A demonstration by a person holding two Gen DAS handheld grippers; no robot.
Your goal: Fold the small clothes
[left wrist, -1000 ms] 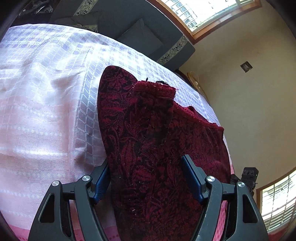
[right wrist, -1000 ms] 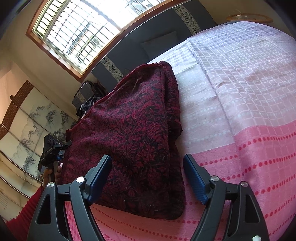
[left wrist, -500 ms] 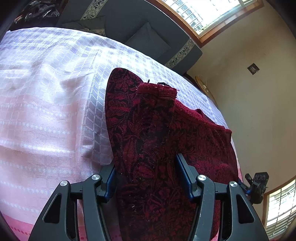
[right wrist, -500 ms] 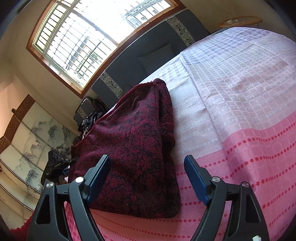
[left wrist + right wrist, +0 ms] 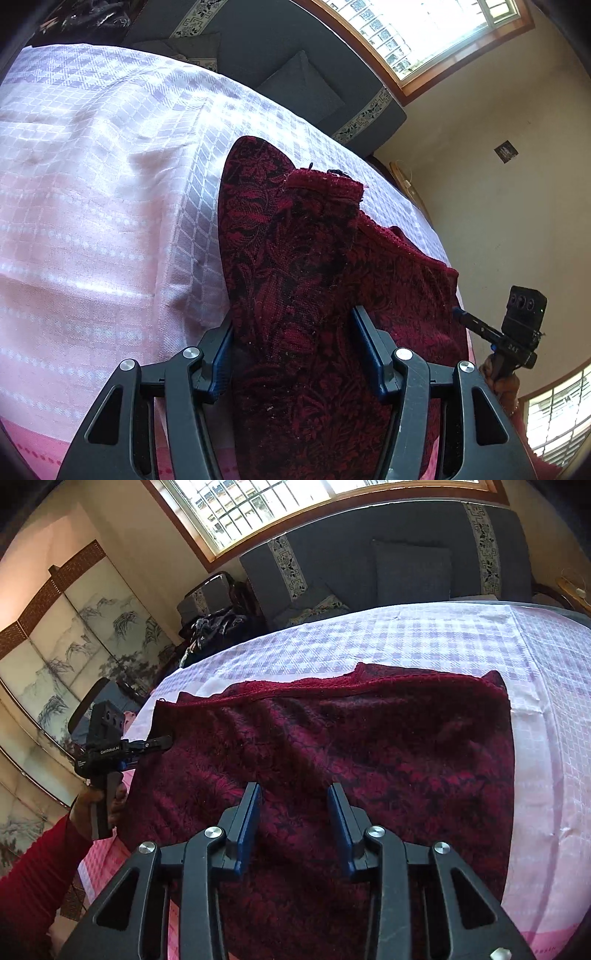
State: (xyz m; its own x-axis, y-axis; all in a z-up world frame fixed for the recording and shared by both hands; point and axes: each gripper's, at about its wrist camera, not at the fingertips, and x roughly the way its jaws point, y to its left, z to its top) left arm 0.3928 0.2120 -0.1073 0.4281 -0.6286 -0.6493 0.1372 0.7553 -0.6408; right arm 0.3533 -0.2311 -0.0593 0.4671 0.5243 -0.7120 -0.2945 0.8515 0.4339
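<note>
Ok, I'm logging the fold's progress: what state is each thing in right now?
garment: lying doubled over on the cloth, one end bunched up.
left gripper: jaws shut on the garment's bunched end.
right gripper: jaws closing above the garment, nothing gripped.
cloth: spread out, slightly wrinkled.

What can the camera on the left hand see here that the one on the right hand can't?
Only the left wrist view shows a raised fold of the dark red garment bunched between the left tongs, plus a small dark wall plate.

Only the right wrist view shows the painted folding screen, a red sleeve, and the garment's whole flat spread under the right tongs, whose jaws are closing with nothing visibly caught between them.

Both show the garment, the pink and lilac checked cloth beneath it, the dark blue sofa, a window, and the other hand's tongs.
</note>
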